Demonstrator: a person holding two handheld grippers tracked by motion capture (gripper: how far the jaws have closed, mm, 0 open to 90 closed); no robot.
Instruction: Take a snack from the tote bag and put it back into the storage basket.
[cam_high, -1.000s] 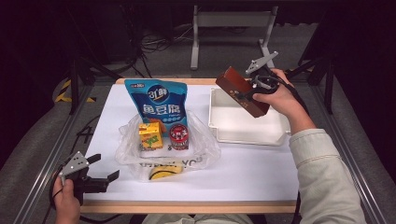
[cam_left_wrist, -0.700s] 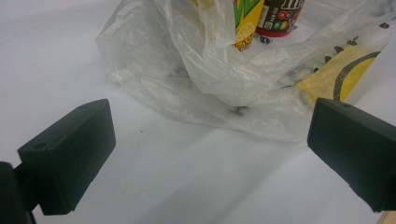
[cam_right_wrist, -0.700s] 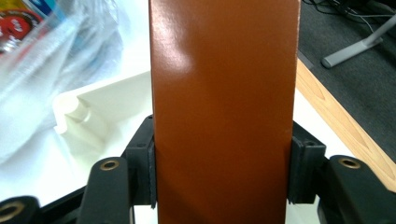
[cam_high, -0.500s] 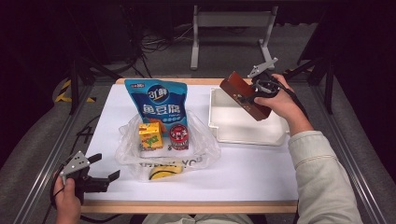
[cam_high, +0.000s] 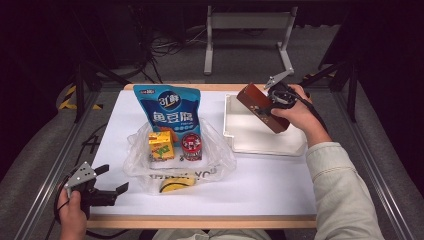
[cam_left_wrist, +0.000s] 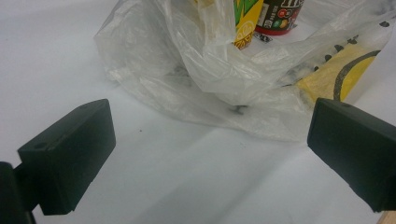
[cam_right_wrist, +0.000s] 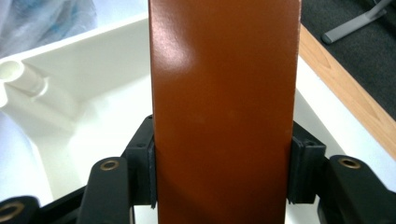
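My right gripper is shut on a long brown box, tilted, just above the white tray at the right. In the right gripper view the brown box stands between the pads, over the white tray. My left gripper rests open at the table's front left corner with nothing between its jaws. In the left gripper view my left gripper faces the clear plastic bag.
A clear plastic bag in the middle holds a yellow carton and a red can. A blue snack pouch stands behind them. The wooden table edge runs along the front.
The right hand has lowered the brown box toward the white tray. The left gripper has stayed where it was.
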